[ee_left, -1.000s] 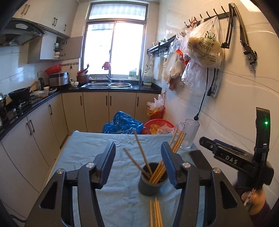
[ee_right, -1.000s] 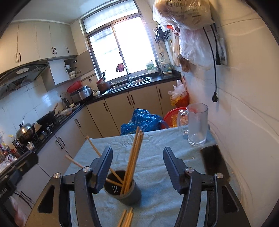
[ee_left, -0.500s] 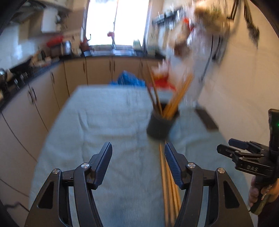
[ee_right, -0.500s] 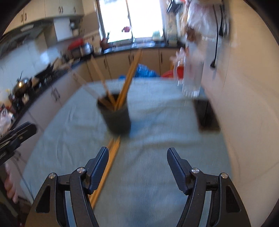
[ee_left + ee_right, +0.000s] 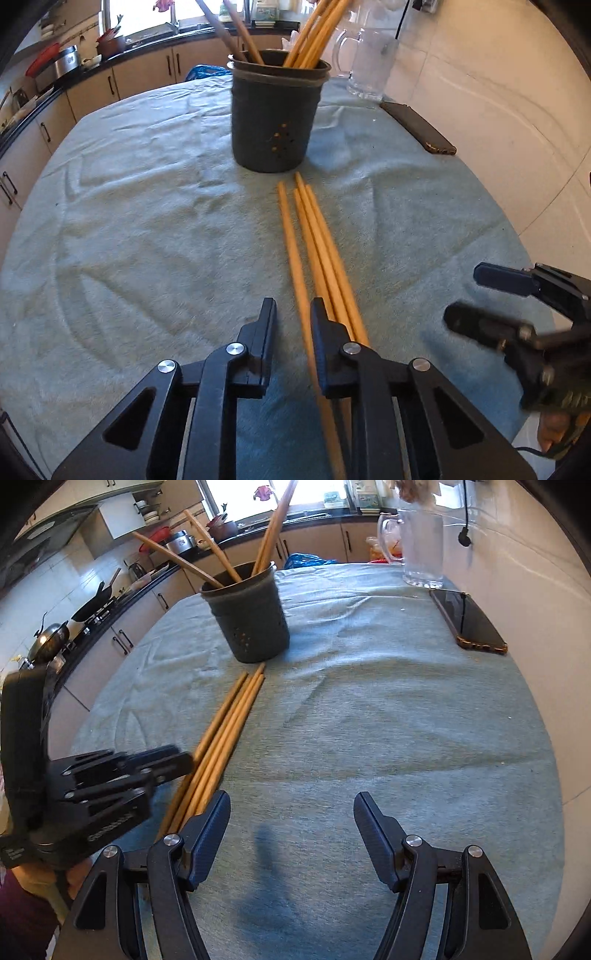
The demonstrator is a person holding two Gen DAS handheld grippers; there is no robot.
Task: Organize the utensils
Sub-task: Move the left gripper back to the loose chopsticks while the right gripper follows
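Note:
Several loose wooden chopsticks [image 5: 321,236] [image 5: 229,720] lie side by side on the blue-grey cloth, pointing at a dark round holder [image 5: 273,122] [image 5: 251,620] that has more chopsticks standing in it. My left gripper [image 5: 293,317] [image 5: 147,771] is low over their near ends, its jaws closing. One chopstick runs between the jaws, close against the right finger, with a gap still showing on the left side. The other chopsticks pass under the right finger. My right gripper [image 5: 291,812] [image 5: 461,293] hangs wide open over bare cloth just right of the chopsticks, nothing between its fingers.
A clear glass mug [image 5: 369,70] [image 5: 423,550] and a dark phone [image 5: 417,127] [image 5: 467,620] sit near the tiled wall on the right. The cloth-covered table [image 5: 147,221] ends at kitchen cabinets on the left and behind.
Both grippers dropped toward the table and tipped downward, so the holder now looks close. The left jaws narrowed sharply around one chopstick; the right jaws stayed wide.

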